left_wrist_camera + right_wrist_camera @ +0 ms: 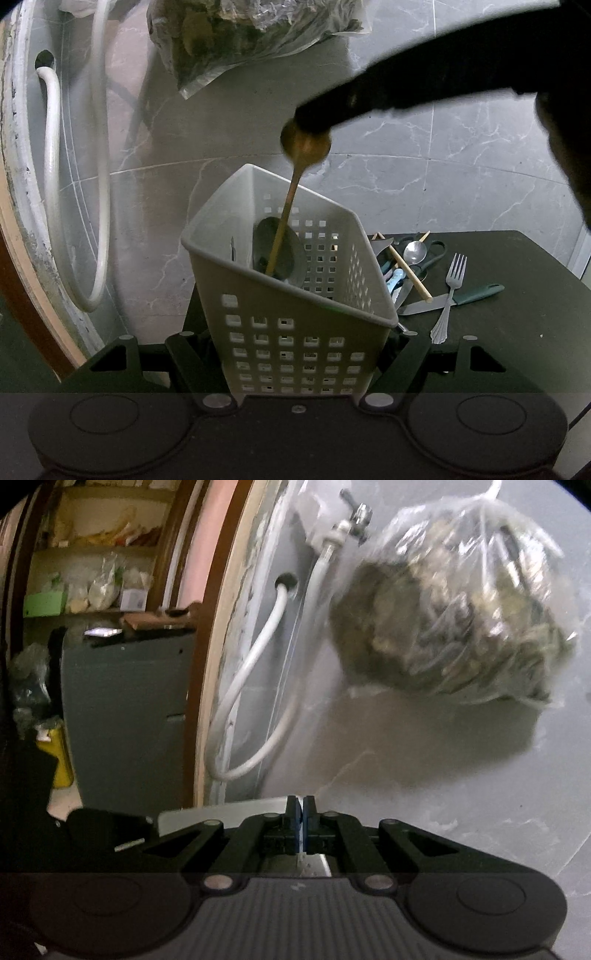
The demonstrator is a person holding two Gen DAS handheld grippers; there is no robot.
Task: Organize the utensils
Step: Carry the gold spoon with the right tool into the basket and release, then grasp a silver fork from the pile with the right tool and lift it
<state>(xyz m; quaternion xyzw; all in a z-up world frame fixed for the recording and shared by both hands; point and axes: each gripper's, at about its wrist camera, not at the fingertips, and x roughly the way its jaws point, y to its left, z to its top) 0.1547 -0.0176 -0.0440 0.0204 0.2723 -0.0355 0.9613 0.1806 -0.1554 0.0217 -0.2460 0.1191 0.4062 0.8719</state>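
No writing is legible anywhere. The black table (517,332) carries a white perforated caddy (295,332), clamped in the left gripper (295,354). Inside stands a dark ladle (280,254). The right gripper (314,122), pinched on a gold spoon (291,192), holds its handle in the caddy. A fork (448,295) lies beside it.

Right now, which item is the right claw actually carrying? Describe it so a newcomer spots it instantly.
Start at the pale perforated basket standing on the black table, gripped by the left claw. Above its open top, the right claw comes in as a dark shape from the upper right. It pinches a gold spoon by the bowl, handle hanging into the basket; the cutlery beside the basket is silver or coloured.
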